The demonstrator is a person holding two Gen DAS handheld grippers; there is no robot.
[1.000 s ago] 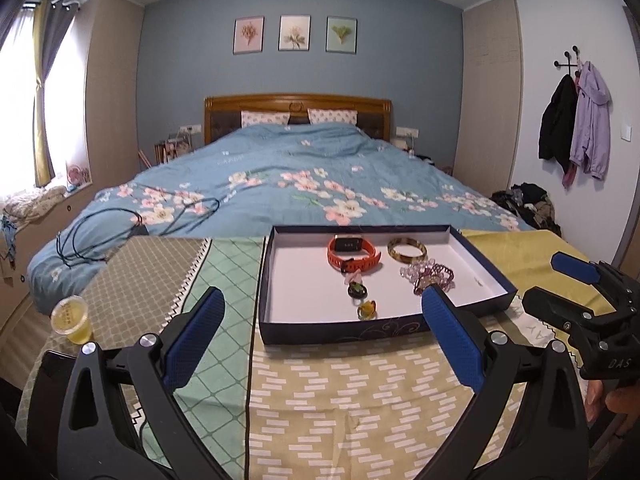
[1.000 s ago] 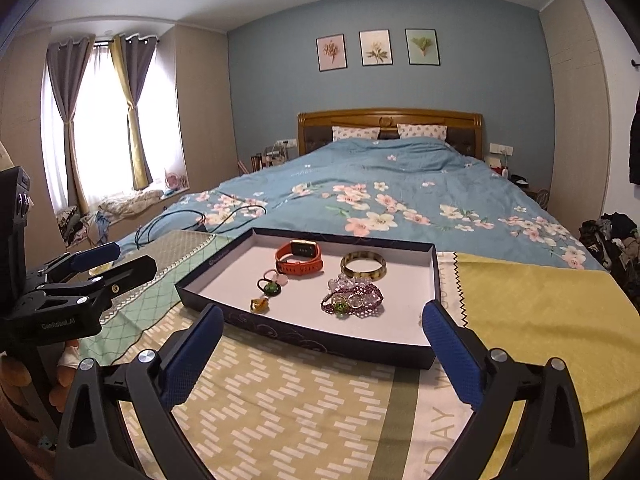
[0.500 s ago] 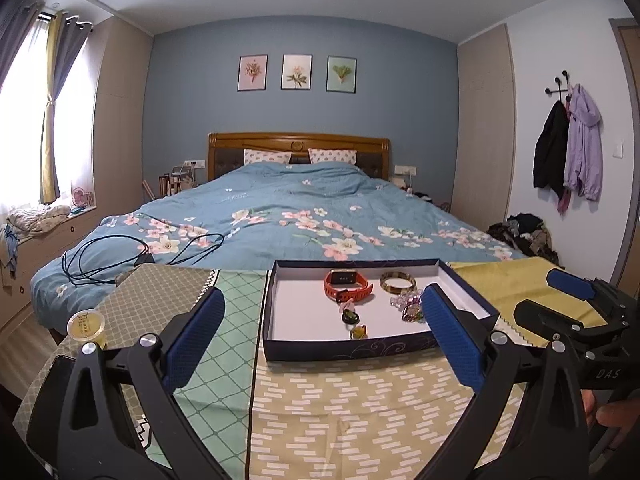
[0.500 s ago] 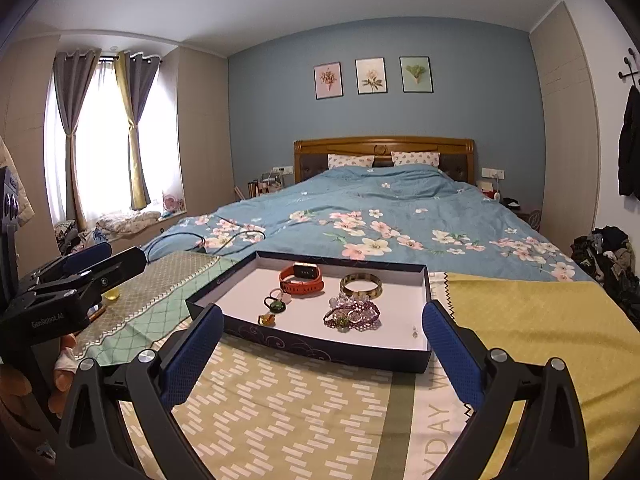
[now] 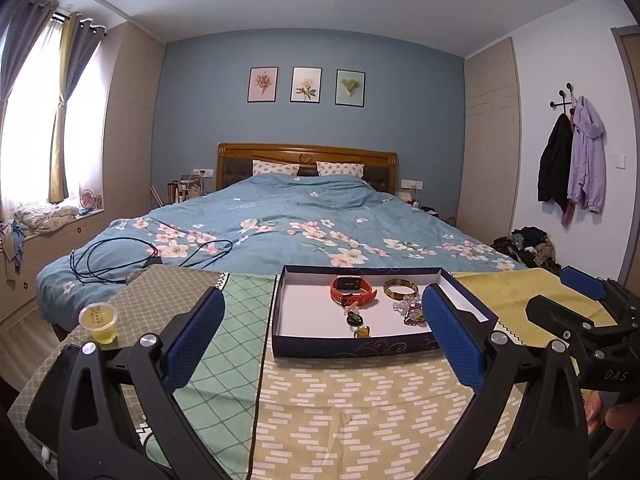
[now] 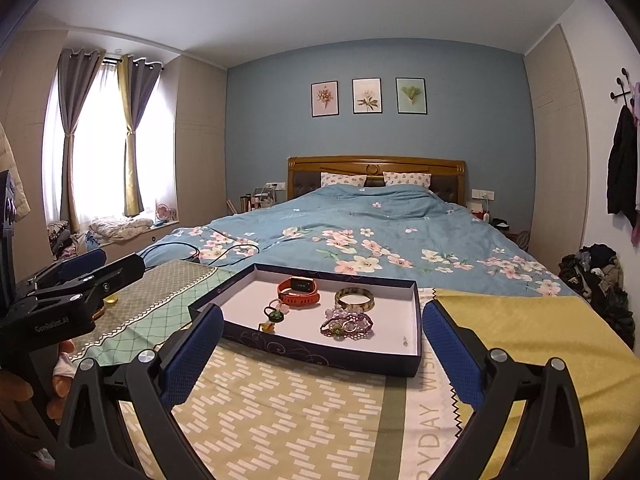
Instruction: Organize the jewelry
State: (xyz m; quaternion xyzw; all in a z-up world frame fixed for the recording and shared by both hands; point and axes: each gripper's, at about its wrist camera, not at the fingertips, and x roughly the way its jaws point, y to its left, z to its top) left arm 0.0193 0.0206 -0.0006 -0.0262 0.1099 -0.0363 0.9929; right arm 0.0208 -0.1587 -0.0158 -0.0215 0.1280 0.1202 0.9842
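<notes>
1. Left gripper (image 5: 320, 344): fingers (image 5: 196, 340) spread wide, nothing held between them; it is held above the patterned cloth (image 5: 360, 400) short of the box.
2. Right gripper (image 6: 320, 344): fingers (image 6: 450, 354) likewise spread wide and empty, held above the same cloth, near the box's front edge.
3. Each gripper is seen at the edge of the other's view: the right one at the far right of the left wrist view, the left one at the far left of the right wrist view.
4. Dark blue shallow box (image 6: 320, 354) with a white floor is seen lying flat on the cloth-covered desk, at the foot of the bed (image 5: 320, 224).
5. Jewelry is all found inside the box. An orange watch (image 6: 298, 291) lies toward the back; a gold bangle (image 6: 355, 298) lies just beside it, to its right.
6. A purple beaded bracelet (image 6: 347, 325) lies in front of the bangle. Two small pieces (image 6: 272, 318), one dark green and one amber, lie in front of the watch; finer detail cannot be told.
7. A small cup (image 5: 98, 322) of yellow contents is noted on the desk's left side, well apart from the box.
8. Black cables (image 5: 120, 256) are noted on the bed's blue floral cover.
</notes>
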